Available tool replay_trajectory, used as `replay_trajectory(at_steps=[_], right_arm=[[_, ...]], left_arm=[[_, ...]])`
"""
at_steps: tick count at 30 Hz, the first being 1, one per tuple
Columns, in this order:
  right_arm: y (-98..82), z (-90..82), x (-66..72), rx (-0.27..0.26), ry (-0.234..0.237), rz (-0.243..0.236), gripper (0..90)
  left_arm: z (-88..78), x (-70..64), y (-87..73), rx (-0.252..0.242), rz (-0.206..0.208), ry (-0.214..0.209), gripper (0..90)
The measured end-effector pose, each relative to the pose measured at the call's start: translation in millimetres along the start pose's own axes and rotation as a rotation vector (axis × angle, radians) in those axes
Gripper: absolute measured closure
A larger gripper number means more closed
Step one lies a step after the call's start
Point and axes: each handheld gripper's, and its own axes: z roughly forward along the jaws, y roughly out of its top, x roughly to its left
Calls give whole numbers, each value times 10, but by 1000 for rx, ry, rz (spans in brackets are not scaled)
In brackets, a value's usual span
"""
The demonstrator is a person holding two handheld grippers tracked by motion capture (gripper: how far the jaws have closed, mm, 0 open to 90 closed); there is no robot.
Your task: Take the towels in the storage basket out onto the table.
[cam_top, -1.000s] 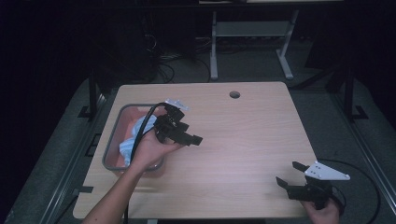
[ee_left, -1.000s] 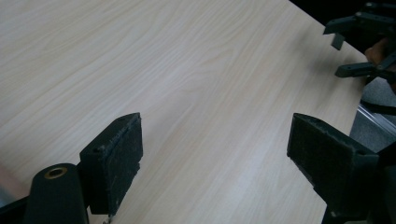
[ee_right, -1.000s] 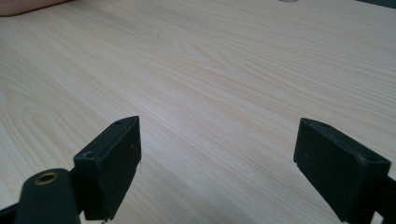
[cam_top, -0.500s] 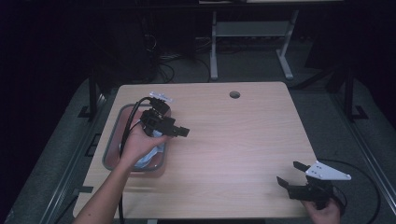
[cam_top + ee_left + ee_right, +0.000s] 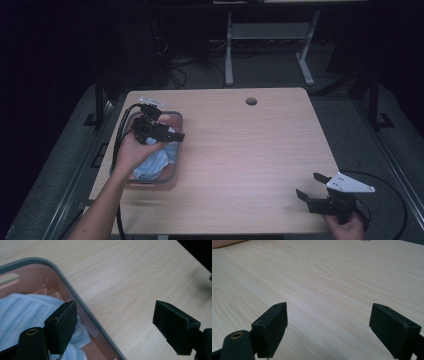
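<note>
My left gripper [image 5: 176,136] is wide open, blue cloth [image 5: 22,315] probably just below-left in the bin [image 5: 75,300].

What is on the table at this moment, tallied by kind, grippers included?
Grippers: 2, the left gripper over the bin, the right gripper near the table's front right corner
Clear bin with grey rim: 1
Light blue cloth in the bin: 1
Total: 4
</note>
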Motion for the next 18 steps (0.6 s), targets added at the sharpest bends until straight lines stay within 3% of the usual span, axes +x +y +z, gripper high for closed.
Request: replay_trajectory(at_steps=[11, 18], right_arm=[[2, -2, -4, 0, 1, 0, 145], [1, -15, -6, -3, -1, 1, 145]], left_arm=[[-70, 275, -170, 14, -64, 67, 194], [-81, 372, -248, 22, -84, 104, 195]])
